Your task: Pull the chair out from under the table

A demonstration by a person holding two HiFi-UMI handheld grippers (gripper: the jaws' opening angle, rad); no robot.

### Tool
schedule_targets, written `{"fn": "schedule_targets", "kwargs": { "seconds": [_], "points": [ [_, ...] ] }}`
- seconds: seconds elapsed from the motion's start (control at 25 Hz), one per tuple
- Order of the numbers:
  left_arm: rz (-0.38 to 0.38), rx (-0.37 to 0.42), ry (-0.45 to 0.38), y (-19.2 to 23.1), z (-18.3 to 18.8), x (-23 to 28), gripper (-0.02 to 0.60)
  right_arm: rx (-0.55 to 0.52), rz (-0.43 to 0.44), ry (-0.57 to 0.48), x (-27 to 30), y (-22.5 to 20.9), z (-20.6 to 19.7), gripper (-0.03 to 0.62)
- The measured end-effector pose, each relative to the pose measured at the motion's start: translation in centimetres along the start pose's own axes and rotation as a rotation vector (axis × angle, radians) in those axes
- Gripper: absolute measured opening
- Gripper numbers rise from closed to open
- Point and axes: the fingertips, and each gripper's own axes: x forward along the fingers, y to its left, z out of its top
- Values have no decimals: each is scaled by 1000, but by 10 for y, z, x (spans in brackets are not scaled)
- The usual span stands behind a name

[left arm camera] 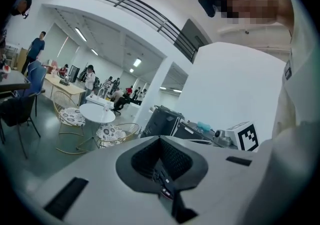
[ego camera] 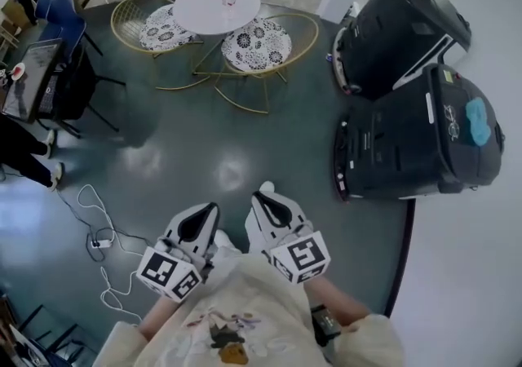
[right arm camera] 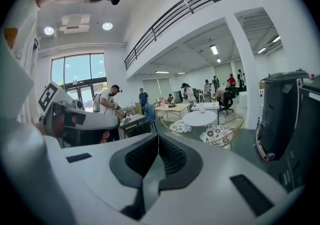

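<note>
A round white table (ego camera: 216, 6) stands far ahead, with two gold wire chairs at it. The right chair (ego camera: 257, 46) and the left chair (ego camera: 163, 28) both have patterned cushions and sit partly tucked under the tabletop. My left gripper (ego camera: 208, 212) and right gripper (ego camera: 263, 202) are held close to my body, side by side, far from the chairs. Both are shut with nothing between the jaws. In the left gripper view the table (left arm camera: 97, 113) is small in the distance, and the right gripper view shows the table (right arm camera: 199, 118) and a chair (right arm camera: 217, 133) the same way.
Two big black wheeled cases (ego camera: 416, 137) stand at the right by a white wall. A white cable with a power strip (ego camera: 98, 241) lies on the floor at the left. A dark desk with chairs (ego camera: 41, 76) and a person's legs (ego camera: 24, 163) are at the far left.
</note>
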Motion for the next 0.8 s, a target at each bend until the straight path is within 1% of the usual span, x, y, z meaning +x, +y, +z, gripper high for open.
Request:
{"fn": "schedule_targets", "kwargs": {
  "seconds": [0.16, 0.36, 0.44, 0.52, 0.56, 0.68, 0.8],
  "points": [
    [6, -16, 22, 3, 17, 54, 3, 3, -1, -14, 13, -57, 19, 9],
    [-8, 55, 36, -9, 50, 137, 3, -9, -1, -68, 19, -138, 61, 9],
    [-15, 79, 25, -18, 61, 167, 3, -27, 14, -90, 17, -166, 75, 9],
    [-1, 95, 8, -21, 66, 192, 3, -42, 21, -100, 18, -193, 79, 9],
    [16, 87, 2, -19, 67, 203, 3, -43, 22, -98, 20, -207, 79, 9],
    [57, 26, 1, -12, 70, 224, 3, -14, 28, -89, 27, -236, 76, 9],
    [71, 12, 22, -8, 73, 237, 3, -1, 37, -88, 33, -250, 77, 9]
  ]
}}
